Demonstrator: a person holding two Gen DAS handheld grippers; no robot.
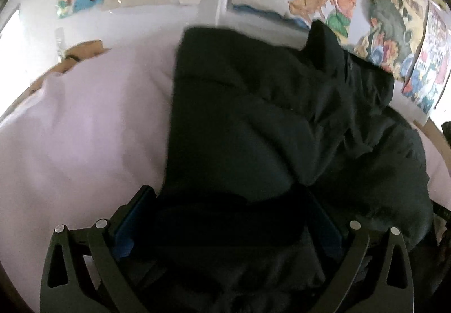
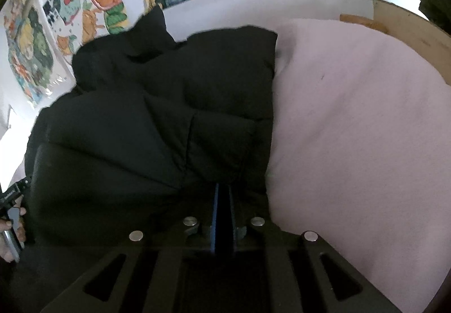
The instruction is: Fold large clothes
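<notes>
A large black puffy jacket [image 1: 253,121] lies partly folded on a pale pink sheet [image 1: 84,130]; it also shows in the right wrist view [image 2: 169,115]. My left gripper [image 1: 228,217] has its jaws wide apart, with a thick fold of the jacket's near edge lying between the blue pads [image 1: 124,231]. My right gripper [image 2: 222,200] is shut on the jacket's near hem, its blue pads [image 2: 215,217] pressed close together on the fabric. Both grippers' fingertips are buried in the black cloth.
The pink sheet [image 2: 352,130] covers a bed with a wooden rim [image 2: 408,28]. Colourful posters [image 1: 366,3] cover the white wall behind the jacket. The other hand and its gripper handle [image 2: 11,217] show at the left edge of the right wrist view.
</notes>
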